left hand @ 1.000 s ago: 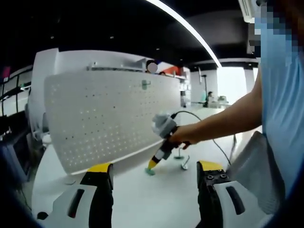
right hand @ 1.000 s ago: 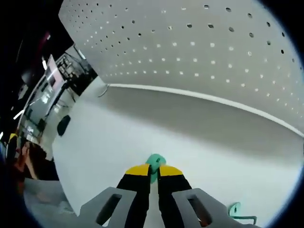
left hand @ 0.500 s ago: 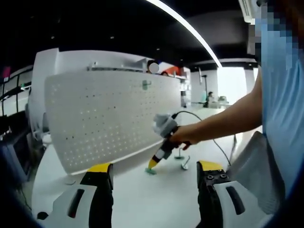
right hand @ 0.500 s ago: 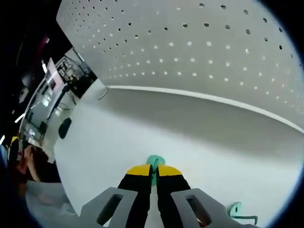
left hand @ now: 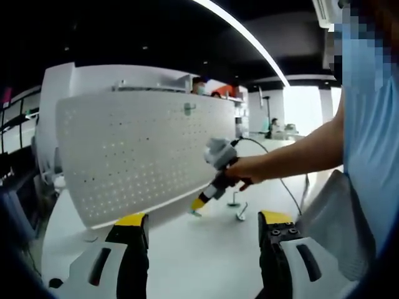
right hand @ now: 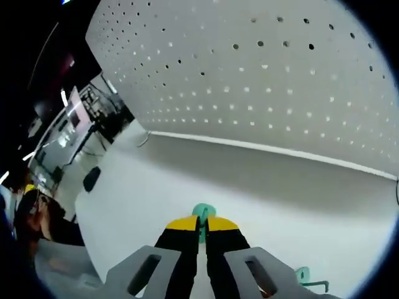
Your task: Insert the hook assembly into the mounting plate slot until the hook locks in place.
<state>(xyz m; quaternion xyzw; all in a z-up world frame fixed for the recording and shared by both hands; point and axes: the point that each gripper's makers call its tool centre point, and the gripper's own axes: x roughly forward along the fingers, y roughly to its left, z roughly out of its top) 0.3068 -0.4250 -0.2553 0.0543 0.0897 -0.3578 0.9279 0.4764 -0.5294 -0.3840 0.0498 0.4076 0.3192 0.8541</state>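
White tabletop point(left hand: 187, 249) runs up to a perforated mounting plate point(left hand: 137, 149) that stands upright along its far side. Seen from the left gripper view, the right claw point(left hand: 198, 204) hangs just off the surface near the plate's lower edge (a person's hand point(left hand: 240, 174) wraps its handle), clamped shut on a teal hook assembly point(right hand: 202, 215). More teal hooks point(left hand: 237, 208) lie beside it, and the left claw point(left hand: 202, 233) stands wide open, holding nothing.

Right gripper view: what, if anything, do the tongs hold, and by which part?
The right tongs pinch a small green plastic hook by its near end; its rounded end protrudes.
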